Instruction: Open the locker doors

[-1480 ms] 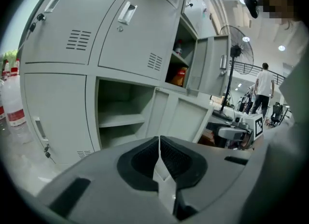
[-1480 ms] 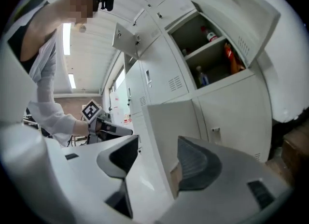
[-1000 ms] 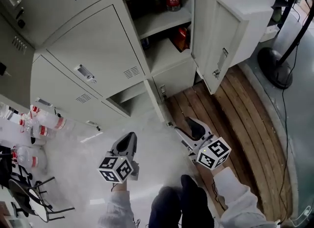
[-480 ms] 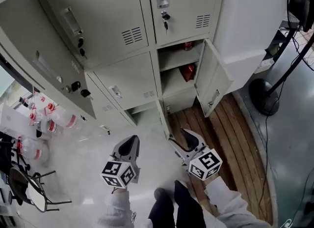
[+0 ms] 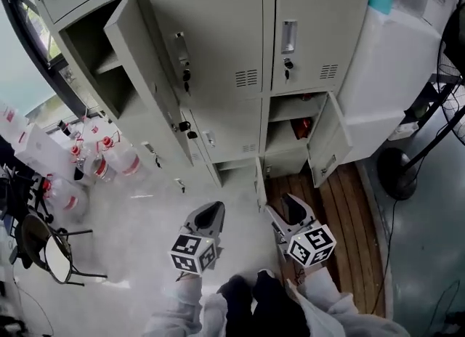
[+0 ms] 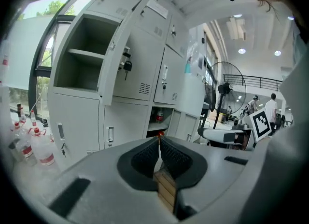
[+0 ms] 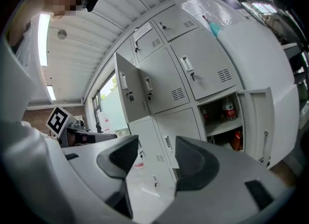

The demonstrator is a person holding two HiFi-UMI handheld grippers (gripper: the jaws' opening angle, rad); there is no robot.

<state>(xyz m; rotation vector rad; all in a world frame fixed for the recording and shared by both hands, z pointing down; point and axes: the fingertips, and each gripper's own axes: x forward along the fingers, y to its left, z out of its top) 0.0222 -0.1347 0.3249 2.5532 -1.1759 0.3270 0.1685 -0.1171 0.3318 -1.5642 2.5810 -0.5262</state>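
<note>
Facing lockers (image 5: 225, 45) from well apart, left gripper (image 5: 210, 212) and right gripper (image 5: 290, 206) hover

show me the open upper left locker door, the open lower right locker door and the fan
upper left locker door (image 5: 145, 74), head view, middle of the swung-out panel.
lower right locker door (image 5: 330, 139), head view, middle of the panel.
fan (image 5: 397, 174), head view, its round base.

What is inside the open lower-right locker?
The locker holds a red-labelled bottle on its upper shelf and a red pack on the shelf below. Its dim back corners cannot be made out.
</note>
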